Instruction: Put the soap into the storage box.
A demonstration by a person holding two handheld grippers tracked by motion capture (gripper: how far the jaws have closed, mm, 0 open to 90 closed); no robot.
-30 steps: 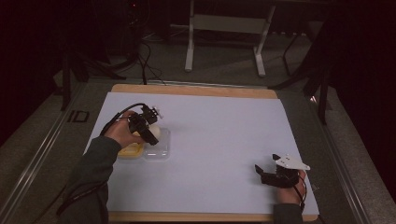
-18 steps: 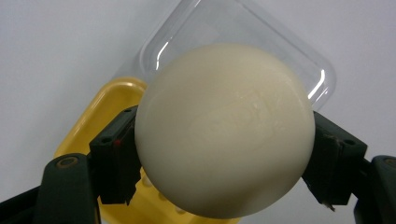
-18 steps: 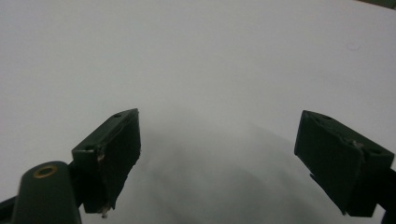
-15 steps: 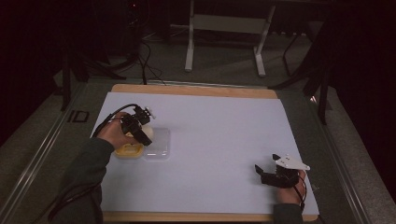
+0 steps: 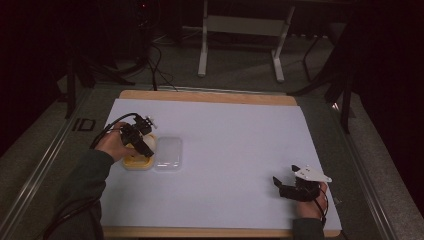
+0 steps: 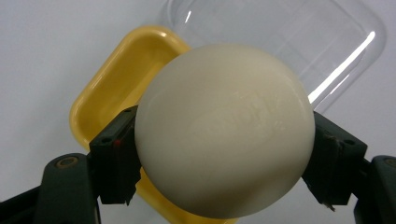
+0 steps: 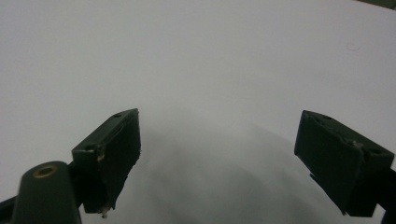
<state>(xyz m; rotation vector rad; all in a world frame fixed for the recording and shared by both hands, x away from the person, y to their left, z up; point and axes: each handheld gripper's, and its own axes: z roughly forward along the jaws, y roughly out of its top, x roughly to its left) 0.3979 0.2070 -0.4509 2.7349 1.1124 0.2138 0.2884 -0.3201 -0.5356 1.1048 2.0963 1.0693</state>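
A cream-white rounded bar, like soap (image 6: 224, 128), is clamped between the jaws of my left gripper (image 6: 224, 161). It hangs just above a small yellow dish (image 6: 114, 88). In the high view the left gripper (image 5: 142, 145) holds the white bar (image 5: 146, 144) over the yellow dish (image 5: 134, 163) at the table's left. A clear plastic lid (image 5: 168, 153) lies flat right beside the dish; the left gripper view shows this lid (image 6: 299, 42) behind the bar. My right gripper (image 5: 281, 186) rests near the front right of the table, jaws wide apart with nothing between them (image 7: 224, 163).
The work surface is a white sheet (image 5: 235, 145) on a wooden board. A dark floor with a metal stand (image 5: 240, 30) and cables lies beyond the far edge. A rail runs along the table's left side.
My left gripper has carried the white bar leftward and slightly down, from above the clear lid to above the yellow dish. The right gripper has stayed put.
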